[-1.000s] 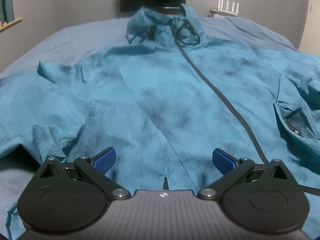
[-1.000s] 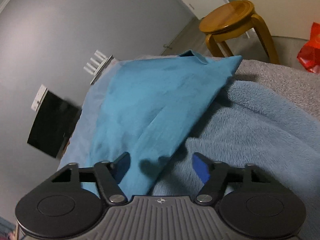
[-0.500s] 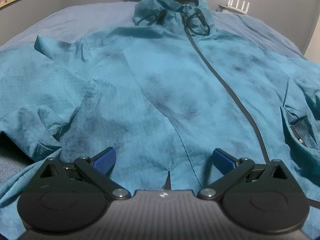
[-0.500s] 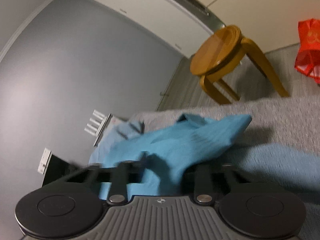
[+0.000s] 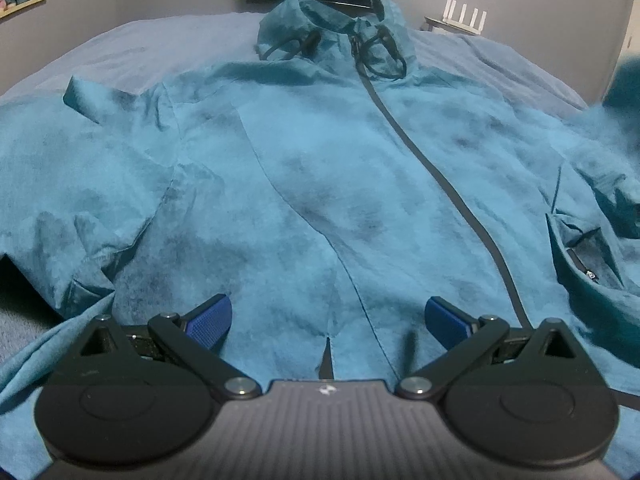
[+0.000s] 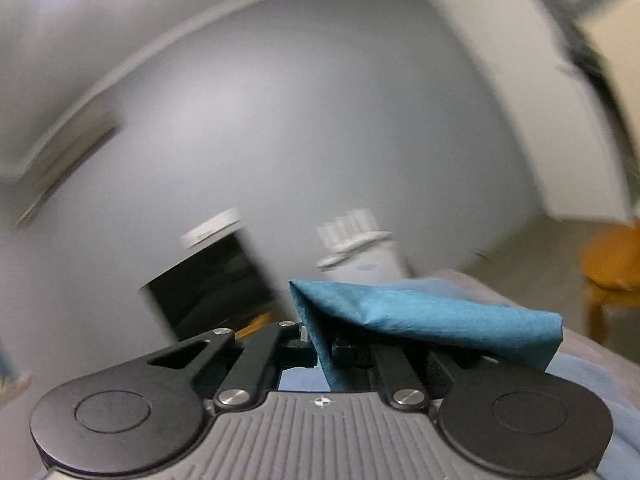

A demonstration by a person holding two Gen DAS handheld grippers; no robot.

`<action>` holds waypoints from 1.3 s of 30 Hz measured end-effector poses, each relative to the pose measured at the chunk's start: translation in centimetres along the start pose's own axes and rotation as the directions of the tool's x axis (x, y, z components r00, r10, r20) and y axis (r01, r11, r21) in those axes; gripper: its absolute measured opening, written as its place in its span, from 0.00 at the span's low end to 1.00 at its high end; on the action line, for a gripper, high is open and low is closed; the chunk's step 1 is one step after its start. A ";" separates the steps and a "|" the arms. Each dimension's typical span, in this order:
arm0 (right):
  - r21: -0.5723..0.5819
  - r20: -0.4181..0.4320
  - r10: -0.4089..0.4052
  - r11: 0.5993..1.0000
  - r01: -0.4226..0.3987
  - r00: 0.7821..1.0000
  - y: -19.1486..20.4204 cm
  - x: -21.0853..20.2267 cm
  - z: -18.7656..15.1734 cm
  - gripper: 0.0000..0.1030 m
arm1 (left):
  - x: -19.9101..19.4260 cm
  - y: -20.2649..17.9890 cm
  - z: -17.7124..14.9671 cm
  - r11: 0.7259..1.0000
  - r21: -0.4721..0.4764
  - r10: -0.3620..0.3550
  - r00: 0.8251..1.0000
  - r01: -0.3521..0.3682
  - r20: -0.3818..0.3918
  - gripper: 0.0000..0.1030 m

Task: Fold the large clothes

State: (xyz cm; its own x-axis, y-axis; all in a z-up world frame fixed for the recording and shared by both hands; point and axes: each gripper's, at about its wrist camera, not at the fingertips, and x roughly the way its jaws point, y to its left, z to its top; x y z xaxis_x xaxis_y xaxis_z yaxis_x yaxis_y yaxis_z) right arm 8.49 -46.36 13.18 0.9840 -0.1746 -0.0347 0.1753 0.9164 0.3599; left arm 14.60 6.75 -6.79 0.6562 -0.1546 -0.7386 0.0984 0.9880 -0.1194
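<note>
A large teal jacket (image 5: 320, 160) lies spread front-up on the bed, its dark zipper (image 5: 452, 196) running from the collar (image 5: 340, 28) down to the hem. My left gripper (image 5: 326, 316) is open and empty, low over the hem near the jacket's middle. My right gripper (image 6: 324, 350) is shut on a fold of the jacket's teal sleeve (image 6: 432, 320) and holds it lifted above the bed. The lifted sleeve shows blurred at the right edge of the left wrist view (image 5: 624, 92).
The bed has a blue-grey sheet (image 5: 160, 44) and a grey blanket (image 5: 16, 320). A dark screen (image 6: 208, 284) and a white router (image 5: 460, 16) stand by the grey wall behind the bed. A wooden stool (image 6: 612, 264) stands to the right.
My right gripper closed on the sleeve and lifted it, swinging up and to the left. My left gripper moved forward over the jacket's hem and stayed open.
</note>
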 end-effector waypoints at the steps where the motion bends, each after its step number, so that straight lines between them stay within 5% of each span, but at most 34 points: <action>1: -0.051 -0.010 0.046 0.998 -0.047 0.999 2.8 0.0 -0.2 0.06 | 0.0 0.1 0.0 1.000 -0.004 -0.006 1.000 0.006 0.001 1.00; 7: -0.237 -0.185 0.266 0.922 -0.305 0.946 18.6 -0.3 -5.0 0.06 | -0.1 0.8 -0.2 0.999 -0.037 -0.039 0.999 0.039 0.009 1.00; 12: -0.191 -0.369 0.303 0.900 -0.391 0.879 25.2 -1.0 -13.9 0.06 | -0.2 1.1 -0.4 0.997 -0.055 -0.055 0.998 0.056 0.015 1.00; 14: -0.139 -0.457 0.288 0.912 -0.387 0.842 26.7 -1.4 -18.0 0.06 | -0.3 1.1 -0.4 0.996 -0.055 -0.065 0.998 0.066 0.018 1.00; 16: -0.113 -0.565 0.265 0.913 -0.391 0.781 27.4 -2.0 -21.9 0.08 | -0.4 1.2 -0.5 0.995 -0.056 -0.077 0.997 0.078 0.020 1.00; 18: -0.109 -0.651 0.241 0.909 -0.403 0.720 26.0 -2.7 -25.0 0.20 | -0.3 1.3 -0.5 0.995 -0.058 -0.081 0.997 0.082 0.018 1.00; 20: -0.089 -0.681 0.240 0.911 -0.403 0.692 24.4 -4.4 -26.1 0.34 | -0.2 1.4 -0.4 0.995 -0.065 -0.080 0.997 0.080 0.007 1.00; 21: -0.074 -0.679 0.237 0.920 -0.386 0.695 22.8 -5.6 -26.2 0.50 | -0.1 1.5 -0.4 0.995 -0.070 -0.078 0.997 0.078 0.001 1.00; 23: -0.028 -0.654 0.237 0.941 -0.336 0.718 20.0 -6.8 -25.0 0.64 | 0.2 1.6 -0.5 0.995 -0.078 -0.066 0.998 0.065 -0.016 1.00; 26: 0.059 -0.597 0.250 0.961 -0.269 0.763 15.4 -6.3 -23.3 0.76 | 0.9 1.4 -0.7 0.997 -0.066 -0.030 0.998 0.026 -0.056 1.00; 32: 0.223 -0.536 0.268 0.959 -0.172 0.800 9.7 -5.8 -23.1 0.78 | 0.4 -1.0 -0.2 0.997 0.023 0.073 0.994 -0.072 -0.087 1.00; 36: 0.307 -0.470 0.340 0.928 -0.209 0.815 8.3 -5.5 -22.8 0.78 | -3.1 -4.1 2.0 0.997 0.072 -0.042 0.998 0.038 0.056 1.00; 39: 0.327 -0.404 0.311 0.928 -0.182 0.861 6.8 -5.6 -22.1 0.78 | -3.7 -8.6 3.9 0.971 0.203 -0.143 0.985 0.122 0.092 1.00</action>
State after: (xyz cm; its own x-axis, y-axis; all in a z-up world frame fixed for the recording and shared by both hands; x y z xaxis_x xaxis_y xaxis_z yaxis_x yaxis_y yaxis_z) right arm 4.83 -31.15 -4.77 0.9138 0.2798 -0.2944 -0.0262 0.7640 0.6447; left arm 14.24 -1.17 -0.42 0.7013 -0.2934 -0.6497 0.3280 0.9420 -0.0714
